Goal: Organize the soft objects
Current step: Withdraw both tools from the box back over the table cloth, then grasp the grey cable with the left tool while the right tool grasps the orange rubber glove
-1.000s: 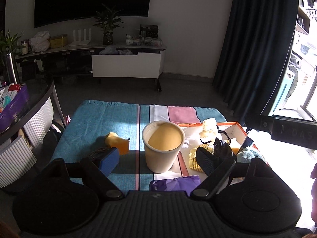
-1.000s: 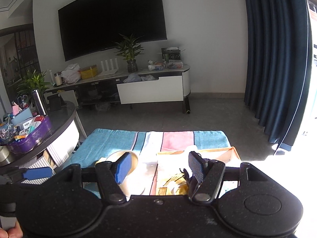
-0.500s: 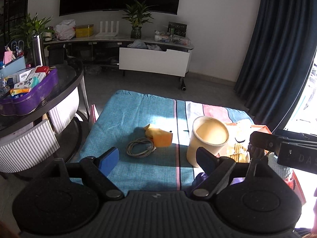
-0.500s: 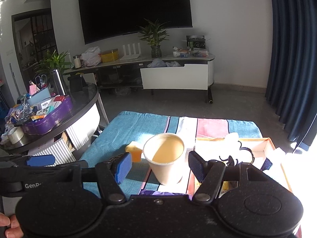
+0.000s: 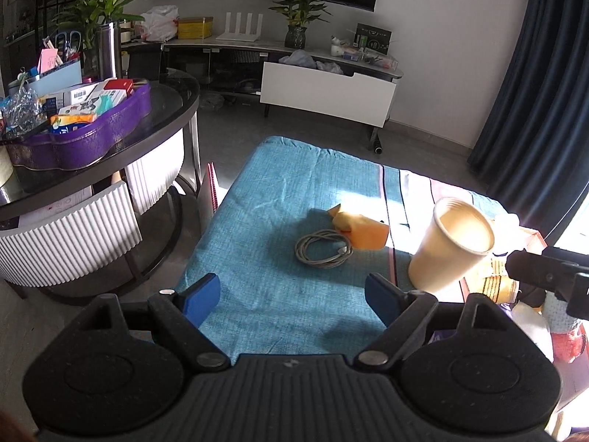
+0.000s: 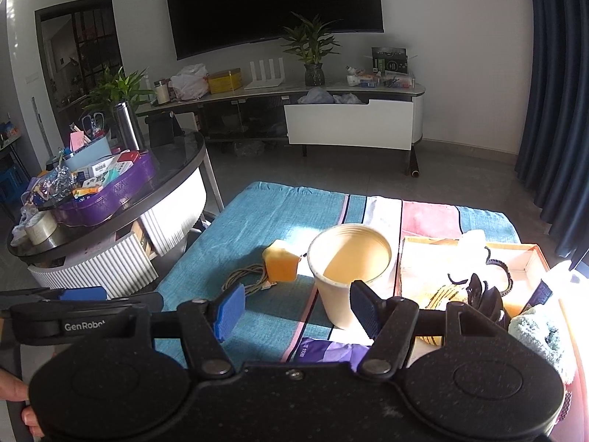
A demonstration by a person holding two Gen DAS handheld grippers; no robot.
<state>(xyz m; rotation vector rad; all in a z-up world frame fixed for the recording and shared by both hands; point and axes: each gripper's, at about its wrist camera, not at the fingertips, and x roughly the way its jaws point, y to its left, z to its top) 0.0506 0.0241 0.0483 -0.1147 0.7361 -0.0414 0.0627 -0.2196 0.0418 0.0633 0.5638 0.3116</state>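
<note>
I have both tools wide apart and empty: the left tool (image 5: 291,294) hangs over the worktop (image 5: 257,199), the right tool (image 6: 296,307) near the cup (image 6: 351,276). The orange soft piece (image 5: 362,234) touches the cable coil (image 5: 324,248). I think 1 approach step runs; next, I lower onto it.

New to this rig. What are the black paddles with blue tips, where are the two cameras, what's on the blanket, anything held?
No robot arm: a person carries a handheld two-finger gripper in each hand, each with a fisheye camera looking along its fingers. The left gripper and right gripper are both open and hold nothing. On the striped cloth lie a coiled cable, an orange soft piece beside it, and a paper cup. A shallow box to the right holds mixed soft items.
</note>
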